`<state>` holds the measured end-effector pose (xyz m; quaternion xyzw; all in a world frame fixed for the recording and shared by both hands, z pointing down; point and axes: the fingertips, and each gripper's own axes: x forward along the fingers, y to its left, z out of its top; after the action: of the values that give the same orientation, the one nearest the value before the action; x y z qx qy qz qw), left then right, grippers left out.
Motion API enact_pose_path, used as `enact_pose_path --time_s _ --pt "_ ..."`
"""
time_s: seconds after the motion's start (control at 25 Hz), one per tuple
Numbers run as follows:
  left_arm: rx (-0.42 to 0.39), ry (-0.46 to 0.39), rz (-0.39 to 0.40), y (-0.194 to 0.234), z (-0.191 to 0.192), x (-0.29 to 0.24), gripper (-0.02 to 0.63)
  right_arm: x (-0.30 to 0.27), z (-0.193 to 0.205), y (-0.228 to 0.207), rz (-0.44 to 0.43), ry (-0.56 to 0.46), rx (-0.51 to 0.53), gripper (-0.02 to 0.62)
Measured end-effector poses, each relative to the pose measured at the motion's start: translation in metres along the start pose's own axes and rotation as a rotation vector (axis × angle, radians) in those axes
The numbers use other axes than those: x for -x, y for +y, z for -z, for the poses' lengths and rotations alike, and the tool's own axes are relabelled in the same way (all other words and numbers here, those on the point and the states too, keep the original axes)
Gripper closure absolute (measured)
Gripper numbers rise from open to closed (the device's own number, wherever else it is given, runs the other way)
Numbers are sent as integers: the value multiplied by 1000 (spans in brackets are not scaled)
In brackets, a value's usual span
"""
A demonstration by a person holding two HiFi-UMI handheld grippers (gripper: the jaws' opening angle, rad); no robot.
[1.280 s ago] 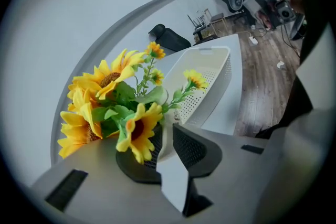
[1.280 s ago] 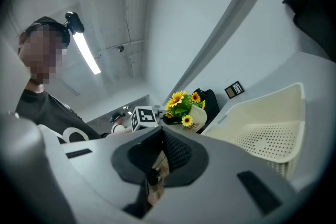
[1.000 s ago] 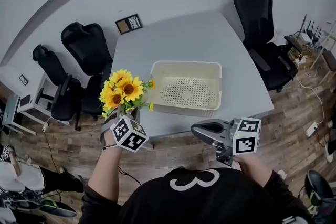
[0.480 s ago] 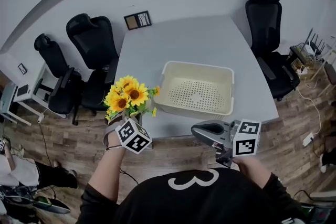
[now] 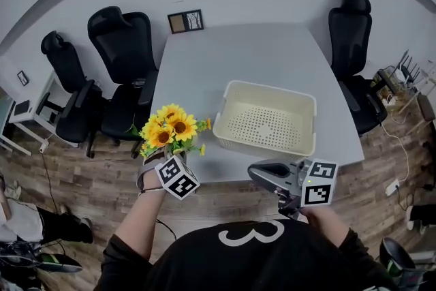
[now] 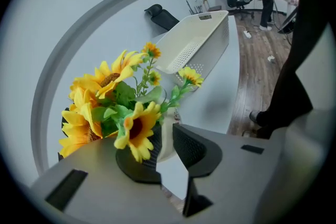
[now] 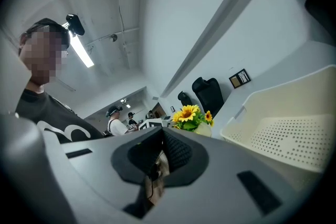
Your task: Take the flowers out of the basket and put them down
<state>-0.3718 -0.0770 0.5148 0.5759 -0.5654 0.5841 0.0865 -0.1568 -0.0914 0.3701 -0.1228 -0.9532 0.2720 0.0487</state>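
the sunflowers are out of the basket. they stand up from the left gripper, just above its jaws, over the near left corner of the grey desk. the cream perforated basket sits on the desk to their right, apart from them. the bunch is upright in a small pale pot, with yellow heads and green leaves spreading over the jaws.

in the left gripper view the two dark ribbed pads stand at a narrow gap and press on the pot from either side, so the gripper holds the flowers by the pot. i cannot tell whether the pot's base touches the desk.

the right gripper is held level in front of the desk's near edge, below the basket in the head view and touching nothing. in its own view its jaws are together with nothing between them.
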Motion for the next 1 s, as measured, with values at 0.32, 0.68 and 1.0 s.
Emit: enact_pose_path --time_s 0.32,0.68,1.0 --pt "-37 -7 96 -19 22 -38 532 -22 9 -3 68 18 -30 586" --pt "-79 -22 143 -37 36 -64 532 -29 29 1 142 21 -60 586" --pt "-132 -32 171 -45 46 -75 531 -34 39 8 181 -12 -93 586"
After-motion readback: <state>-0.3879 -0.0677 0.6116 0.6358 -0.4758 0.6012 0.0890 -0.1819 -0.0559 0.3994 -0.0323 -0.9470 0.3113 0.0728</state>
